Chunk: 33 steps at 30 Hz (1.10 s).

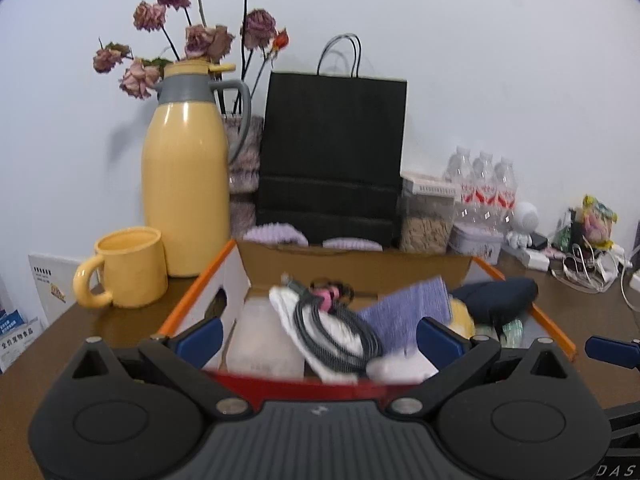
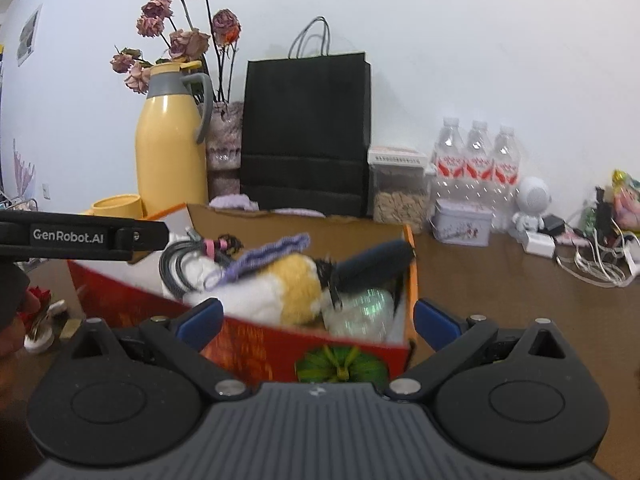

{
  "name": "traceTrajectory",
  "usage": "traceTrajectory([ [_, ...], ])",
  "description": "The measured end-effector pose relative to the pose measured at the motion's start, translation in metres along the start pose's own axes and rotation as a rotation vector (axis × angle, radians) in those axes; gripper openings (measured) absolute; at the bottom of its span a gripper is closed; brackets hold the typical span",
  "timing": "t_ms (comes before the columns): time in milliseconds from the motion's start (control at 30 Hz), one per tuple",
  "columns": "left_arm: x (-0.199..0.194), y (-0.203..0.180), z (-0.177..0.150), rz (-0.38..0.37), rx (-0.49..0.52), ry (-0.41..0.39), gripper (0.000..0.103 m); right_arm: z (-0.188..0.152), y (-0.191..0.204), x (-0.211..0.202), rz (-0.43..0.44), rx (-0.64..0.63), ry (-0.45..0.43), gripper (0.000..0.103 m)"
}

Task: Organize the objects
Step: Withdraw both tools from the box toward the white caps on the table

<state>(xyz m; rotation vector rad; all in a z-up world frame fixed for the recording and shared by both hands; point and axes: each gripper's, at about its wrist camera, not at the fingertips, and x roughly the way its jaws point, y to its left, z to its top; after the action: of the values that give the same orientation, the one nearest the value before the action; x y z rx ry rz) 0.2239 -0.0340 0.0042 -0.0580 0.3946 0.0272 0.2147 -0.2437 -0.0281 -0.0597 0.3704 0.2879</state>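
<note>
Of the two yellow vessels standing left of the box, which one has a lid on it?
The tall yellow thermos jug has the lid, with a grey collar and grey handle. The short yellow mug in front of it is open on top.

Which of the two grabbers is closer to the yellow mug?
Left. The left gripper hovers over the box's left half, beside the yellow mug; the right gripper sits at the box's far right end.

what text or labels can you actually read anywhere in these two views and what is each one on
"GenRobot.AI": white lettering on the black body of the left gripper, seen in the right wrist view.
"DAS": partial letters on black gear at the bottom right corner of the left wrist view.
Chinese print on the booklets at the left table edge: too blurred to read.
Red labels on the water bottles: too small to read.
Print on the small tin: unreadable.
</note>
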Motion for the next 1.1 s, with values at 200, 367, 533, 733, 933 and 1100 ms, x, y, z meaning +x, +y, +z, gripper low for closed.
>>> traceTrajectory([
  [200, -0.006, -0.004, -0.016, 0.004, 0.024, 0.05, 0.103, -0.016, 0.004, -0.01, -0.02, -0.006, 0.042, 0.103],
  [367, -0.011, -0.004, -0.029, 0.01, 0.024, 0.094, 0.103, -0.023, 0.005, -0.018, -0.038, 0.011, 0.055, 0.103],
  [533, -0.009, -0.004, -0.037, 0.006, 0.019, 0.139, 0.103, -0.03, 0.006, -0.022, -0.053, 0.014, 0.082, 0.103],
  [733, -0.009, -0.008, -0.045, 0.005, 0.05, 0.183, 0.103, -0.037, 0.003, -0.027, -0.055, 0.035, 0.122, 0.103],
  [933, -0.008, -0.008, -0.05, -0.001, 0.058, 0.22, 0.103, -0.042, -0.004, -0.026, -0.037, 0.081, 0.189, 0.103],
  [1100, -0.01, -0.007, -0.052, -0.001, 0.051, 0.235, 0.103, -0.045, -0.007, -0.019, -0.037, 0.102, 0.256, 0.103],
])
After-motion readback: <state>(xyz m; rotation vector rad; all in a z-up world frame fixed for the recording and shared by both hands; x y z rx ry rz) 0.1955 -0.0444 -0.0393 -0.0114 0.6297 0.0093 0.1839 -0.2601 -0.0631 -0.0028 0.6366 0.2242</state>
